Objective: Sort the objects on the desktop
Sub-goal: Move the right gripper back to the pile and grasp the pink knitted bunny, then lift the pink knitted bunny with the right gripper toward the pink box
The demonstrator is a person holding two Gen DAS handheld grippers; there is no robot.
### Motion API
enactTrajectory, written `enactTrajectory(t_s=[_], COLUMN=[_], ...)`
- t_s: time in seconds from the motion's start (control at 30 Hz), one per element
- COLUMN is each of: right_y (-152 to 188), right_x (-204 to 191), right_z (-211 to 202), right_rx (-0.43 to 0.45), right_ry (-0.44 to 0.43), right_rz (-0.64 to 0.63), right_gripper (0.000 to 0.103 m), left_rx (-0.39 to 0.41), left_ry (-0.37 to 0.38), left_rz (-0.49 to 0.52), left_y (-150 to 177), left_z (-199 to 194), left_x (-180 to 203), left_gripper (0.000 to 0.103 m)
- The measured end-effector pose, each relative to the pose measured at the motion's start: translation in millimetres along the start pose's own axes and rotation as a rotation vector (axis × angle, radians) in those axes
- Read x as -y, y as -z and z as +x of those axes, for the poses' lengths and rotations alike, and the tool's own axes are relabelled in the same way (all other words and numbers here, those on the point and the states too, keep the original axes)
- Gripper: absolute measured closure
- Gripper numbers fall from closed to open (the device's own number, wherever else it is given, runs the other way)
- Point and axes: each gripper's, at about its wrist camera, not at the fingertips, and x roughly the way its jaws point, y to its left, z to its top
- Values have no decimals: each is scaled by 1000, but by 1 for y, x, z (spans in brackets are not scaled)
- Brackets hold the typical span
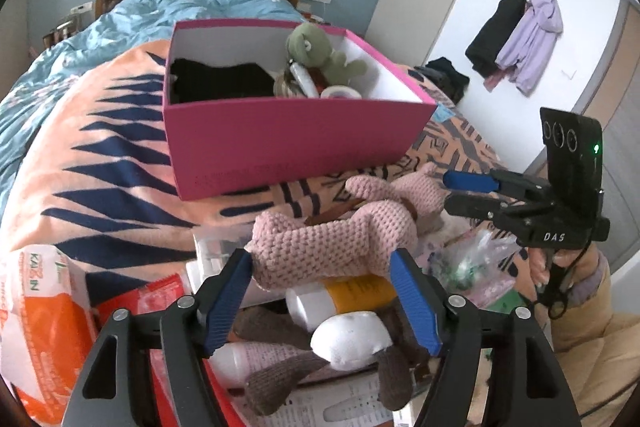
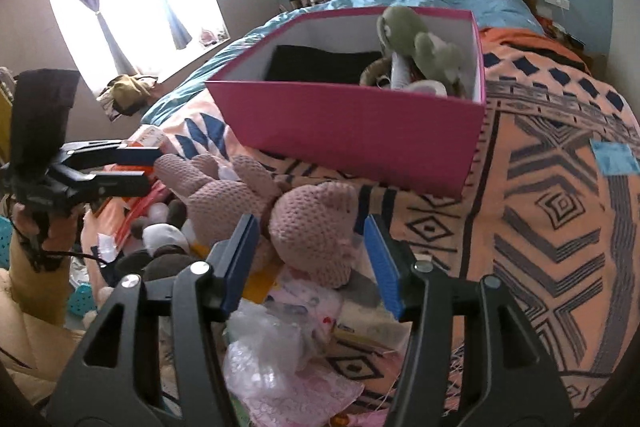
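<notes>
Pink crocheted toy [image 1: 332,231] lies across the top of our clutter pile at the foot of the bed, on the orange patterned blanket [image 2: 552,227], just in front of the magenta box [image 1: 280,143].

Our left gripper [image 1: 322,297] has its blue fingers [image 1: 412,301] spread, one on each side of the toy's lower end. The pads stand close beside the knit, but we cannot see them pressing on it, so we call them released.

Our right gripper [image 2: 310,267] is likewise spread, its fingers [image 2: 382,269] bracketing the toy's rounded head [image 2: 316,231] with a gap showing on the right side; nothing is clenched there either. From the left wrist view the same gripper [image 1: 452,193] shows at the right edge, held in a hand [image 1: 560,267], its fingertips just beside the toy's far end.

Under the toy we see a white and orange bottle [image 1: 344,297], a brown and white soft toy [image 1: 348,343], an orange packet [image 1: 48,327] to the left and crumpled clear plastic bags [image 2: 264,347] to the right.

Inside the box sit a green plush toy [image 1: 316,49], something black and folded [image 1: 224,81], and a roll of tape [image 1: 340,92] against the near wall. Behind the box lies a blue duvet [image 1: 168,11].
</notes>
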Motion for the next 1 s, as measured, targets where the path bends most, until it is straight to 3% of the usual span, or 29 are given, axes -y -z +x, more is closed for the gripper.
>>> enactTrajectory(t_s=[0.6, 0.83, 1.0], right_y=[6, 4, 0], right_x=[-6, 1, 2], right_z=[25, 20, 10], right_rx=[-18, -5, 16], right_ry=[3, -32, -44], right_rz=[-4, 61, 88], right_gripper=[48, 53, 54], left_rx=[-57, -39, -15], left_ry=[-6, 22, 49], left_rz=[-6, -33, -43], left_y=[10, 8, 4], left_z=[29, 23, 16], left_x=[-1, -2, 3], left_gripper=[31, 46, 47])
